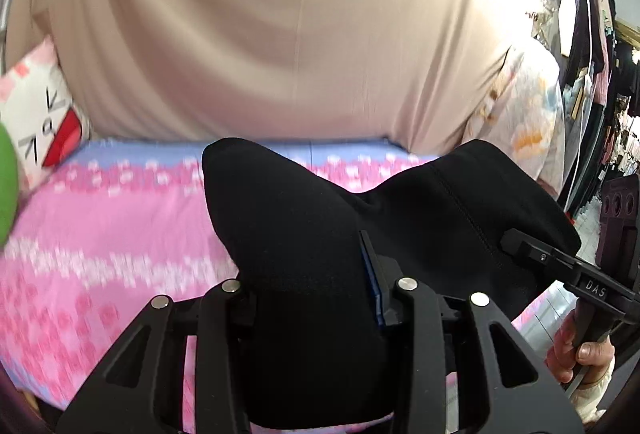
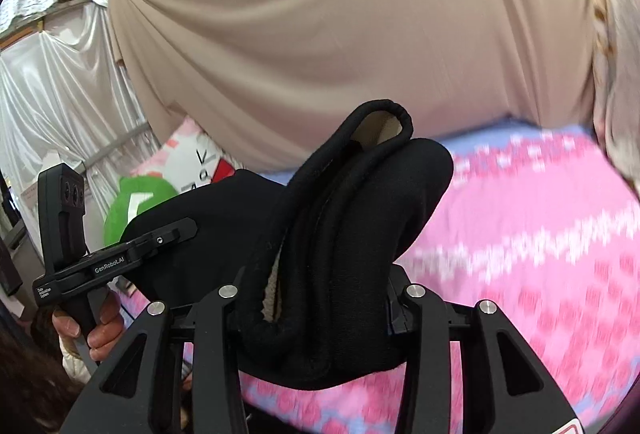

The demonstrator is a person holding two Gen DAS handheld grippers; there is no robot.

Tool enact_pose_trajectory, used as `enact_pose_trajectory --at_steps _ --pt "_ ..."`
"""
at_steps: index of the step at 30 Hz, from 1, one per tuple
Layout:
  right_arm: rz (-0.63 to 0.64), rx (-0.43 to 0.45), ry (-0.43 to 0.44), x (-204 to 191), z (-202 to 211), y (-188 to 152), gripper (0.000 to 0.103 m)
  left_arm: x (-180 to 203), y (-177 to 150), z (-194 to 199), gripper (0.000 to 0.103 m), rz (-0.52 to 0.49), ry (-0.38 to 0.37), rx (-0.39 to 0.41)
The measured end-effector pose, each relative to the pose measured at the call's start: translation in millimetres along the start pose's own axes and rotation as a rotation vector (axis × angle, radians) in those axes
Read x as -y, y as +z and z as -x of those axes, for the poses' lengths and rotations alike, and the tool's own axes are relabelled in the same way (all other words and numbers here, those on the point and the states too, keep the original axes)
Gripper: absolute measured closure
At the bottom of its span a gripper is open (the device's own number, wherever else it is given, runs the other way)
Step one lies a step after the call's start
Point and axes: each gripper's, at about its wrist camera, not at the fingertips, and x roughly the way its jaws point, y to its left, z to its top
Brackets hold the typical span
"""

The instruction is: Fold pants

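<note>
Left wrist view: the left gripper (image 1: 316,298) has its jaws partway closed w/ a thick bunch of the black fleecy pants (image 1: 320,234) clamped between them, fabric spilling up and over the fingers. Pants hang above the pink-and-lilac pixel-pattern bedsheet (image 1: 120,218), not lying on it. Over that sheet to the right, the right gripper (image 1: 516,246) also bites the same pants, a hand (image 1: 576,354) on its handle. Right wrist view, same deal: jaws partly closed on a rolled wad of black cloth, beige lining showing at the top loop. Behind the sheet hangs a big beige draped curtain (image 1: 260,33); at the sheet's far left edge sit a pink/white printed pillow (image 1: 36,105) & a green round cushion (image 2: 136,201).
</note>
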Motion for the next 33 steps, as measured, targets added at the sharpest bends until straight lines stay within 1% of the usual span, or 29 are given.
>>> enact_pose_trajectory --at_steps 4,7,13,20,23,28,31,33 --pt "0.048 0.075 0.005 -3.3 -7.9 34.7 0.063 2.4 32.0 -1.0 0.067 -0.037 0.014 0.084" --pt "0.072 0.120 0.006 -2.8 -14.8 56.8 0.063 0.1 55.3 -7.4 0.067 -0.047 0.016 0.137" --pt "0.090 0.184 0.009 2.8 -40.7 96.6 0.063 -13.8 94.9 -33.4 0.066 -0.036 0.017 0.200" --pt "0.059 0.227 0.043 28.2 -94.9 136.0 0.063 -32.9 130.5 -79.7 0.066 -0.011 0.047 0.259" --pt "0.039 0.231 0.052 45.0 -122.2 147.5 0.063 -39.5 141.3 -108.7 0.066 -0.018 0.073 0.259" --pt "0.007 0.226 0.037 75.5 -171.3 152.5 0.063 -54.0 151.1 -172.0 0.066 -0.023 0.108 0.209" --pt "-0.016 0.222 0.015 100.2 -204.2 145.0 0.063 -61.8 147.1 -215.5 0.066 -0.037 0.125 0.175" --pt "-0.008 0.212 -0.041 118.0 -232.2 134.5 0.062 -67.0 140.7 -245.0 0.066 -0.041 0.130 0.147"
